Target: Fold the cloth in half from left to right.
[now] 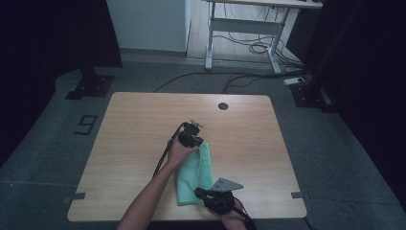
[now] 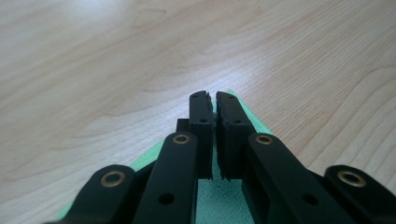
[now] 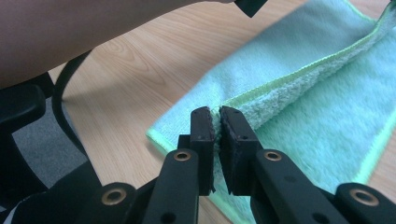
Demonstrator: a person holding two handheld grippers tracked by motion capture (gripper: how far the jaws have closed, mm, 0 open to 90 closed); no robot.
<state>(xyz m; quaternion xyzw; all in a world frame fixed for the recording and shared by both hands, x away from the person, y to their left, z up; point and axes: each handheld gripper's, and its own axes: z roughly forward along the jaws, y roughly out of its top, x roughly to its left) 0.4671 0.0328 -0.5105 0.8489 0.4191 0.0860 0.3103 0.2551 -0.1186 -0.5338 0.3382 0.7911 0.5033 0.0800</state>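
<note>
A light green towel (image 1: pixel 194 175) lies folded lengthwise on the wooden table (image 1: pixel 134 139), right of the middle and towards the near edge. My left gripper (image 1: pixel 198 142) is at the towel's far end. In the left gripper view its jaws (image 2: pixel 215 100) are shut on a thin green edge at the towel's corner (image 2: pixel 219 200). My right gripper (image 1: pixel 197 192) is at the near end, with its grey plate on top. In the right gripper view it (image 3: pixel 217 114) is shut on the upper layer's fluffy edge of the towel (image 3: pixel 317 126), lifted slightly off the layer beneath.
A round cable hole (image 1: pixel 223 106) sits near the table's far edge. The left forearm (image 3: pixel 70 32) and its black cable (image 3: pixel 60 107) cross just left of the right gripper. Beyond the table stand a white desk frame (image 1: pixel 239 28) and floor cables (image 1: pixel 253 48).
</note>
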